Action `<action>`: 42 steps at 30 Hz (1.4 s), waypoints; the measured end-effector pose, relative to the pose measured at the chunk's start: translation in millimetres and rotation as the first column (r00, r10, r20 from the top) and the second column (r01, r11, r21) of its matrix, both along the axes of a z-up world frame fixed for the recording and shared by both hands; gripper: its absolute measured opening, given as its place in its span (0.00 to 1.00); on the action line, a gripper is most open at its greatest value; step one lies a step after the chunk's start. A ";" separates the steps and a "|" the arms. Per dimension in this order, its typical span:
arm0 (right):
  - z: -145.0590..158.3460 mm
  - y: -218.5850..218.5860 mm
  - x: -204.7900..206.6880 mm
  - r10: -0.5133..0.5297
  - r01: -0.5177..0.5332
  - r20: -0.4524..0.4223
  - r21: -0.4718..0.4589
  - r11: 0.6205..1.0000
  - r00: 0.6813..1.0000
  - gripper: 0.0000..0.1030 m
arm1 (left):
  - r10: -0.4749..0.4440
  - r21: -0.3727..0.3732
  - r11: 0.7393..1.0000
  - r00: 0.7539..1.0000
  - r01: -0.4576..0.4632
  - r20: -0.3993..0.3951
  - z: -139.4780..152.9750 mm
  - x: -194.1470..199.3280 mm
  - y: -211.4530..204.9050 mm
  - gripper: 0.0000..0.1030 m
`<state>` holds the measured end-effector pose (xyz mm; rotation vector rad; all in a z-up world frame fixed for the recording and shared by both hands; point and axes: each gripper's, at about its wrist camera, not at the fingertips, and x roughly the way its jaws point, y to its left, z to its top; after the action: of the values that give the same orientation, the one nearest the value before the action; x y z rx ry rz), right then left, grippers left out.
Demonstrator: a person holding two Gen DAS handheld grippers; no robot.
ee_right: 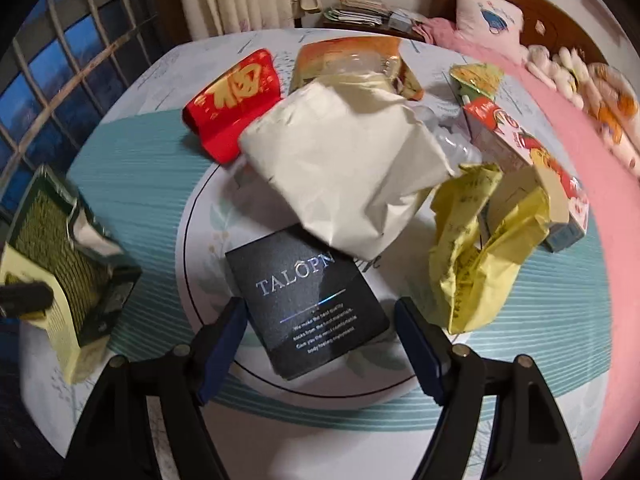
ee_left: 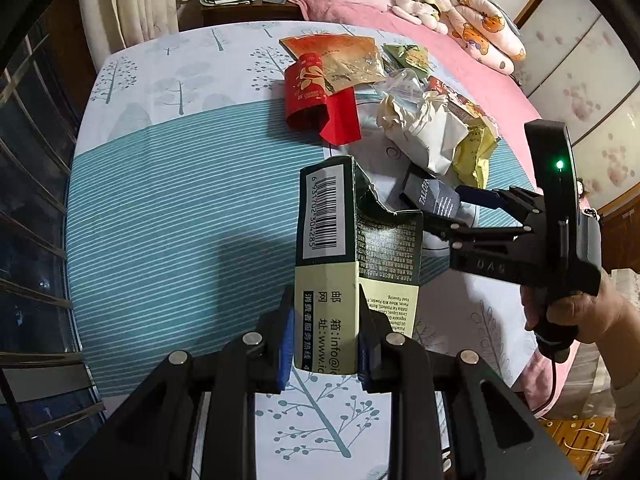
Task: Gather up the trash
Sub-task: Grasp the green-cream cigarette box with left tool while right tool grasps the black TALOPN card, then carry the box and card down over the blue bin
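We're clamping the green box (ee_left: 352, 264) in our left gripper (ee_left: 324, 336), freeing the right gripper (ee_right: 320, 344), jaws apart, straddling the black box (ee_right: 308, 304)

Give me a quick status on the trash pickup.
Left gripper shut on green carton. Right gripper open, straddling black box. White paper bag overlaps its far edge.

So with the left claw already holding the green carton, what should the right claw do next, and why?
Probably lower the right claw a little and close on the dark TALOPN box. The box lies flat between its open fingers, which do not touch it yet, partly under the white crumpled paper. The left claw is shut on the green carton, so it is busy.
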<state>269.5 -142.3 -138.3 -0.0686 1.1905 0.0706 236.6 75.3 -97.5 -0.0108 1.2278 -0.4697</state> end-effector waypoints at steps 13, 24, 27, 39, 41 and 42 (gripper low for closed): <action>19.8 -3.5 -37.0 0.018 -0.014 -0.022 0.159 0.987 1.000 0.47 | 0.041 0.019 0.999 0.998 -0.042 0.042 11.3 -36.1 -3.6 0.22; 63.6 -18.9 -113.5 0.079 -0.094 0.065 0.277 0.956 0.995 0.43 | 0.097 0.032 0.994 0.987 -0.102 0.124 30.9 -113.7 -29.6 0.22; 76.8 -27.7 -141.2 0.092 -0.112 0.082 0.300 0.947 0.992 0.43 | 0.107 0.028 0.993 0.985 -0.112 0.138 33.6 -145.2 -40.1 0.22; 74.6 -68.4 -274.7 0.147 -0.161 0.070 0.290 0.943 0.987 0.43 | 0.056 0.017 0.998 0.994 -0.058 0.099 8.0 -257.6 -85.4 0.22; 61.6 -72.8 -292.1 0.141 -0.147 0.041 0.295 0.944 0.989 0.43 | 0.042 0.017 0.999 0.996 -0.043 0.075 -3.5 -273.8 -91.7 0.22; 53.4 -74.6 -301.0 0.135 -0.137 0.025 0.293 0.946 0.990 0.43 | 0.034 0.019 0.999 0.997 -0.035 0.066 -8.8 -279.8 -93.8 0.22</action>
<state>-31.5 -216.8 -84.9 0.1120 1.1581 0.3688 -43.2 -18.5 -106.3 0.0003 1.1657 -0.4249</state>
